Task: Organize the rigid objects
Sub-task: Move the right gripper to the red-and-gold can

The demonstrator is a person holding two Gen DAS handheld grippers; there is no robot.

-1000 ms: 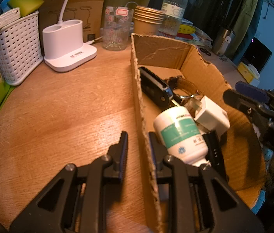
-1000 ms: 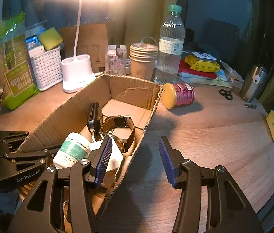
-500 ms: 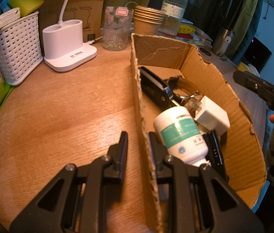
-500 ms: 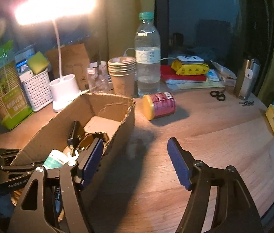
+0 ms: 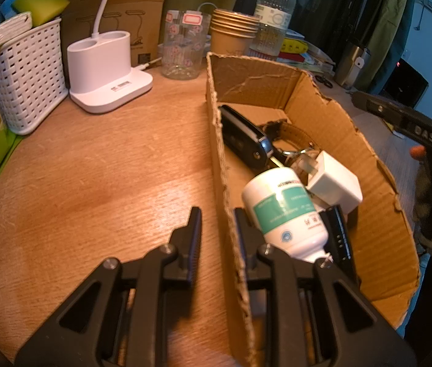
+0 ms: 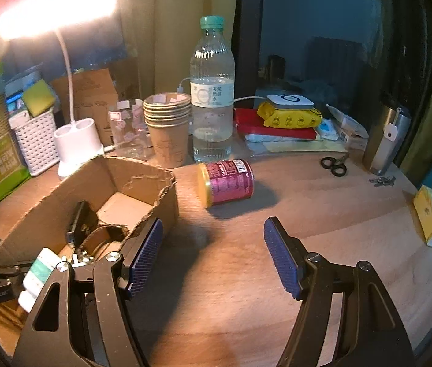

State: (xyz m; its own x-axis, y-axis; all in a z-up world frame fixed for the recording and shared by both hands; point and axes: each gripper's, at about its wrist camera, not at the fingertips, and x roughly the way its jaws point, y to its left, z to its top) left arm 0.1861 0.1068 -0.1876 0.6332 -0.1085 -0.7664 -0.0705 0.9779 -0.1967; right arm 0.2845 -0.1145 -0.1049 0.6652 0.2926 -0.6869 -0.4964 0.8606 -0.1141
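Only the right wrist view shows the red can [image 6: 227, 181], lying on its side on the counter [image 6: 323, 214] beyond the spread right tool [image 6: 213, 257]. The left tool [image 5: 216, 232] pinches the cardboard box [image 5: 378, 214] wall, seemingly tightly; inside lie a white bottle [image 5: 283, 211], charger [image 5: 335, 183] and key fob [image 5: 243, 140].

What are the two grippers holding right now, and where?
The left gripper pinches the cardboard box by its near side wall. The right gripper is open and holds nothing.
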